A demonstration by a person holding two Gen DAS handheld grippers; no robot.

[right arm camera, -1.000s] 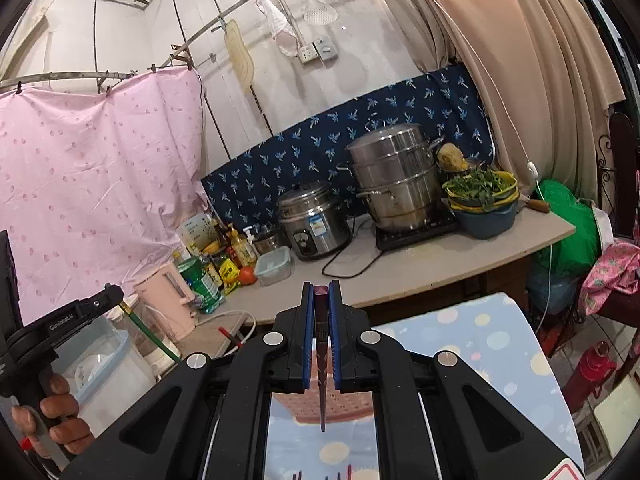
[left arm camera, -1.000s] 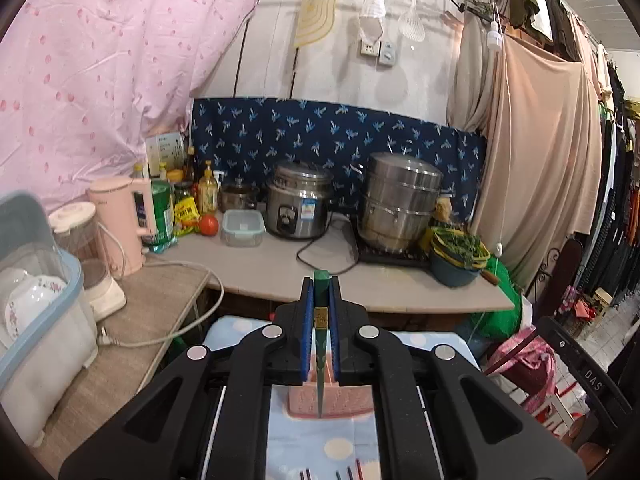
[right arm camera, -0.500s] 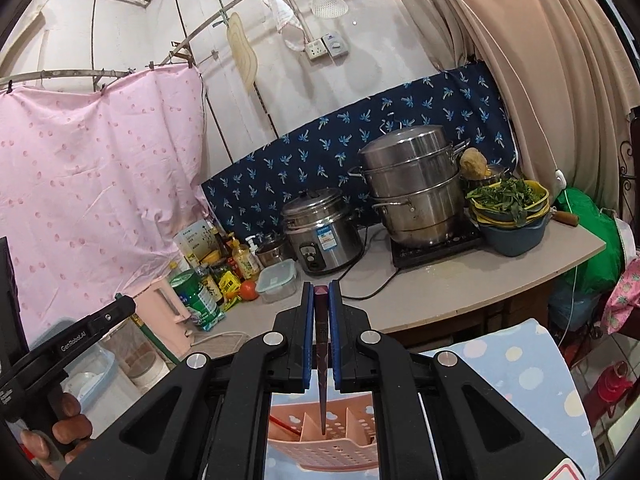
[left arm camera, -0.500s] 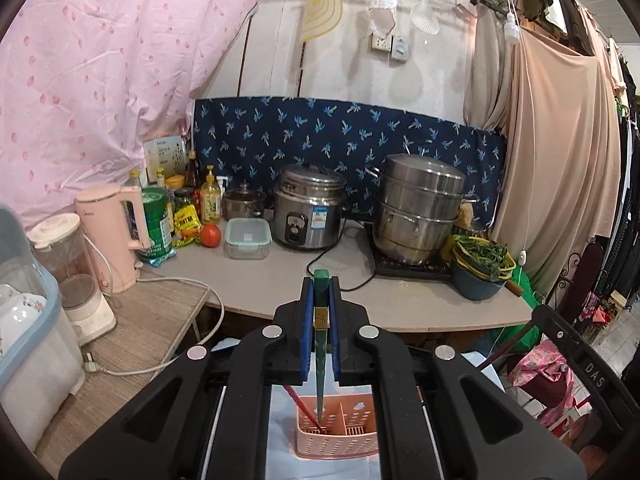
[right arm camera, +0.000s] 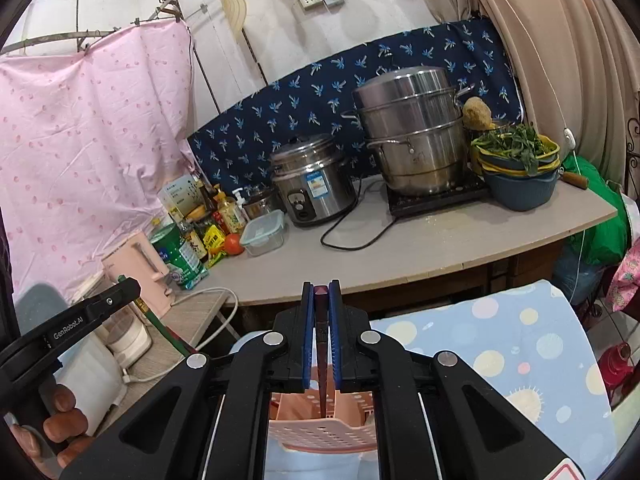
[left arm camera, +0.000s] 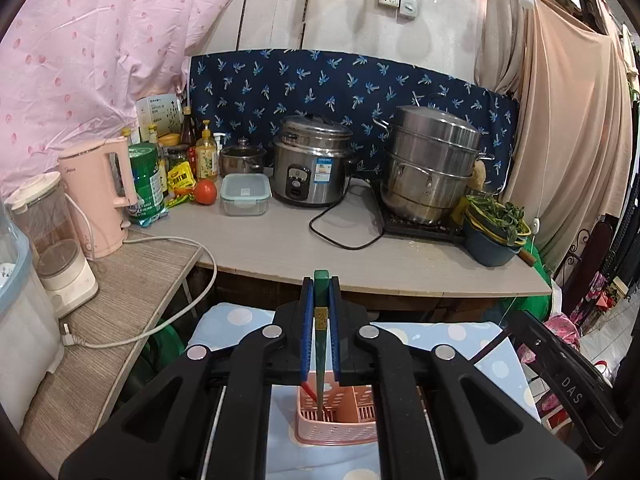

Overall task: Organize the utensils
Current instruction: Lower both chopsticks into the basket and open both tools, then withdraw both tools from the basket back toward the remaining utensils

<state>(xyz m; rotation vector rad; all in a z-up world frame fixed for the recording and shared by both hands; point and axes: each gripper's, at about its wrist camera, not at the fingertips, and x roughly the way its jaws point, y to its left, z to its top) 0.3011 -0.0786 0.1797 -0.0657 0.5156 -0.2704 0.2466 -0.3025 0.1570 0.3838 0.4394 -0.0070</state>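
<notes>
My left gripper (left arm camera: 320, 300) is shut on a green chopstick (left arm camera: 321, 344) that hangs tip-down into the left compartment of a pink perforated utensil basket (left arm camera: 340, 424). A red chopstick (left arm camera: 309, 389) leans in that same compartment. My right gripper (right arm camera: 321, 304) is shut on a dark maroon chopstick (right arm camera: 322, 364) whose tip hangs inside the same pink basket (right arm camera: 320, 436). The left gripper (right arm camera: 76, 320) with its green chopstick also shows at the left of the right wrist view.
The basket stands on a blue dotted tablecloth (right arm camera: 520, 344). Behind is a counter (left arm camera: 360, 252) with a rice cooker (left arm camera: 312, 172), steamer pot (left arm camera: 428, 164), bowl of greens (left arm camera: 492, 228), pink kettle (left arm camera: 100, 200), blender (left arm camera: 52, 248), food box (left arm camera: 245, 194) and trailing cords.
Both grippers have moved down and tilted forward over the basket. The green and maroon chopstick tips now reach into its compartments, and the basket shows larger in both views.
</notes>
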